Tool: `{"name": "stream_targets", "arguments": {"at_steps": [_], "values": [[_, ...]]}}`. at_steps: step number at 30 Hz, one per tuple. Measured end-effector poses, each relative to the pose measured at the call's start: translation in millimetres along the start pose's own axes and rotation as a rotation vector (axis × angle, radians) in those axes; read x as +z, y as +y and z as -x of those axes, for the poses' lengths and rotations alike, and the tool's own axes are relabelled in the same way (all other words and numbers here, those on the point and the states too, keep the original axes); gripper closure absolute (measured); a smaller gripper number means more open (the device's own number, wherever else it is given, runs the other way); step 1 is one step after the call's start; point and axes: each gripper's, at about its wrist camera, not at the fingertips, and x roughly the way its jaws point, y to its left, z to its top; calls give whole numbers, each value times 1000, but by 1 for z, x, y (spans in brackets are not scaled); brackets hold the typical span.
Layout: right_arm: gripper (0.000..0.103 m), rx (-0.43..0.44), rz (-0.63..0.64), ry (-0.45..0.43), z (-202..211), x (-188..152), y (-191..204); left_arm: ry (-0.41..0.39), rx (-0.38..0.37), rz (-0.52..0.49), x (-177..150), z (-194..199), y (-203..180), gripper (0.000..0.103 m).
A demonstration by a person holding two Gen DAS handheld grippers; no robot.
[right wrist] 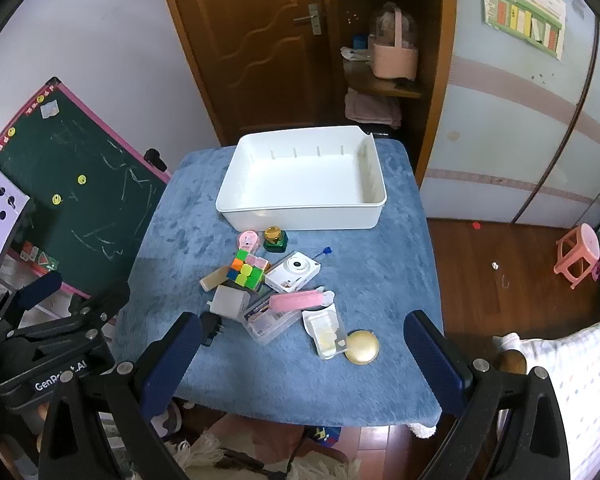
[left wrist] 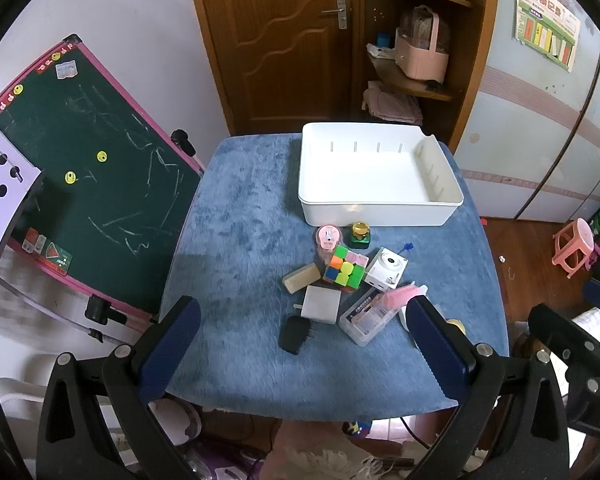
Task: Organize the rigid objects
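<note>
The right hand-held gripper [right wrist: 302, 356] is being held released and empty above the near edge of the table [right wrist: 380, 272], and the left hand-held gripper [left wrist: 300, 344] is likewise being kept wide open beside it. The cluttered objects are being seen ahead of both, between them and the empty white bin [right wrist: 300, 212] beyond. The gold compact [right wrist: 362, 347] is lying just ahead of the right fingers, so that hand is judged nearer. The pink comb [right wrist: 298, 301] is lying crosswise.
</note>
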Motion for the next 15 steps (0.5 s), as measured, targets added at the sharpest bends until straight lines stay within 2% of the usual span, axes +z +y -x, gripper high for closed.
{"name": "stream_targets", "arguments": {"at_steps": [9, 15], "values": [[2, 10, -35, 24, -6, 0, -13, 22, 18, 5, -2, 2, -4, 1], [2, -1, -76, 41, -18, 2, -27, 59, 16, -16, 1, -12, -10, 1]]}}
